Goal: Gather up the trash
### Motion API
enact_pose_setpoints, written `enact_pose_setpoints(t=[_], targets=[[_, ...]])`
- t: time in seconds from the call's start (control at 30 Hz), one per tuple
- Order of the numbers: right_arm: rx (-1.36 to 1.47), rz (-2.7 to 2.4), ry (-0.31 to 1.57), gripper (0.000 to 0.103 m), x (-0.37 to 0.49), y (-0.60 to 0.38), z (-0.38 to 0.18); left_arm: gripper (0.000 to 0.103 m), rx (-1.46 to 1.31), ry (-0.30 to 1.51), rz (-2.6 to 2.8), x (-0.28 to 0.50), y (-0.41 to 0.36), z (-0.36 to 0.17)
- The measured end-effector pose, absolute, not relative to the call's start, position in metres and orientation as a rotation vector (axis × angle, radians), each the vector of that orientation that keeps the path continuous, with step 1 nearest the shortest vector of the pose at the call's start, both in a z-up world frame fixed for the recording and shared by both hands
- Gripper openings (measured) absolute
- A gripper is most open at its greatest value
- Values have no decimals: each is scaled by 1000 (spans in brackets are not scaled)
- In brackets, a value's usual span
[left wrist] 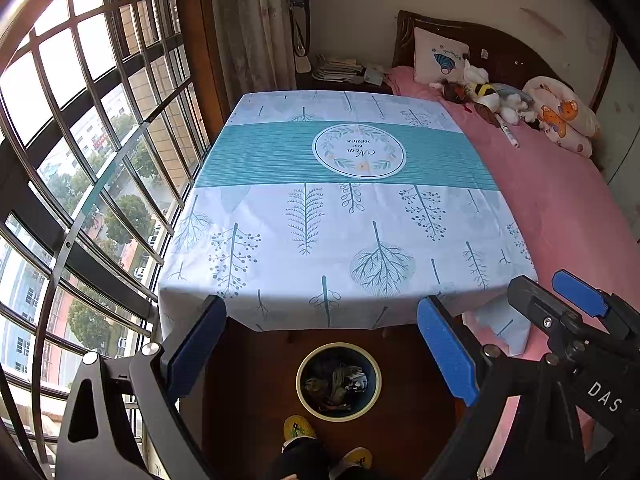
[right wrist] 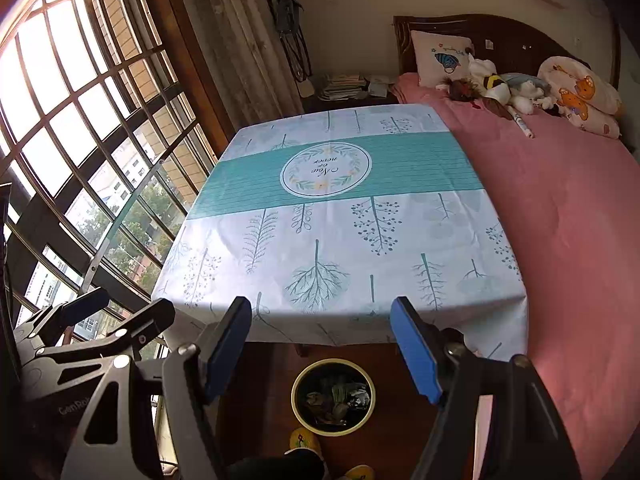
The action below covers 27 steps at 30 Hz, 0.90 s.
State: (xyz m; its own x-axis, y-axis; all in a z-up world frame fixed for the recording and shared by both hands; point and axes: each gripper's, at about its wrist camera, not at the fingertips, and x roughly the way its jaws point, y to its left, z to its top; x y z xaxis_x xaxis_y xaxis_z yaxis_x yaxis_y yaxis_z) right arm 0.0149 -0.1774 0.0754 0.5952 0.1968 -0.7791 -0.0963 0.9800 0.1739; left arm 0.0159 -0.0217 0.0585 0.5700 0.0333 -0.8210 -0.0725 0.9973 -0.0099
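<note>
Blue-padded left gripper agape above round bin (crumpled trash inside).

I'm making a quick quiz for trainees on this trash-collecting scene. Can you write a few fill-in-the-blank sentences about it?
1. The bin stands on the ____ in front of the table.
2. The bedsheet to the right of the table is ____ in colour.
3. The right gripper has its jaws ____, with nothing between them.
4. Crumpled trash lies ____ the bin.

Missing words: floor; pink; open; inside
</note>
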Motion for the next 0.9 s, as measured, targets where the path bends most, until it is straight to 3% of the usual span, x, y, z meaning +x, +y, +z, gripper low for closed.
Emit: enact_pose_setpoints(t=[0.9], targets=[[118,177,952,72,24,-166,66,95,-12,998,71,24,-10,50]])
